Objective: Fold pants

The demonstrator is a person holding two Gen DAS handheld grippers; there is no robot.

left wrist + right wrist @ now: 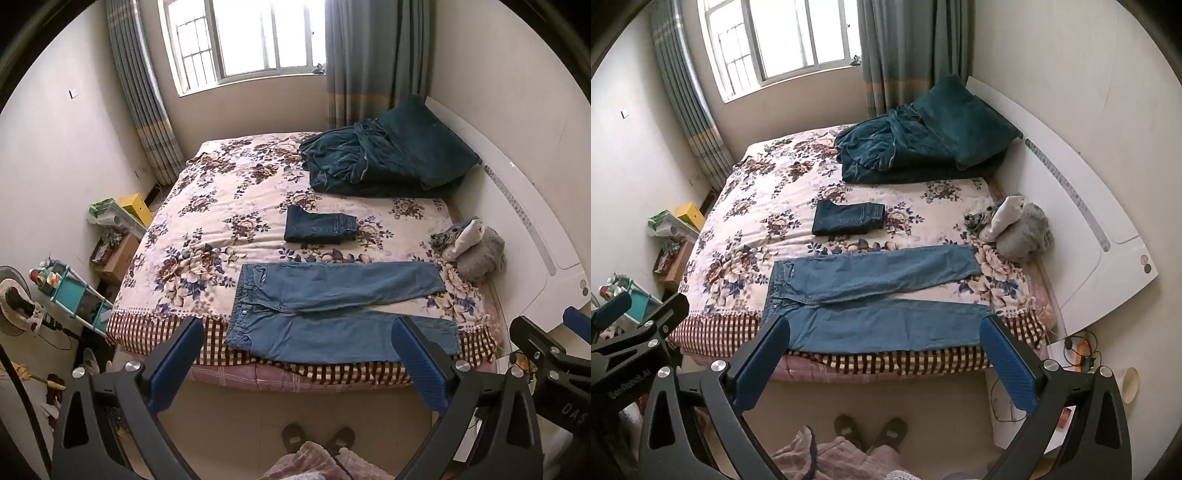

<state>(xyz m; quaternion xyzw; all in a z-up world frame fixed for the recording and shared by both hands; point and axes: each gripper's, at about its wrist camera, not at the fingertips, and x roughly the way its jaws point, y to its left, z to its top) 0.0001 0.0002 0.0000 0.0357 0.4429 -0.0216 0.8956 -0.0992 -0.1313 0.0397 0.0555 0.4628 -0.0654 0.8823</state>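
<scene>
Light-blue pants (332, 314) are spread flat near the bed (207, 206) edge — both grippers (295, 354) (886, 354) held wide, empty; legs are best matched before folding.

Both wrist views look steeply down from the bedside; both share the bed (207, 236) and jeans (871, 295).

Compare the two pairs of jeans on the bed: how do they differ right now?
The light blue jeans lie spread flat, legs stretched out, along the bed's near edge; the dark blue jeans are already folded into a compact rectangle farther back, mid-bed. The light pair covers far more of the floral bedspread than the dark pair. Both are denim, and no gripper touches either.
</scene>
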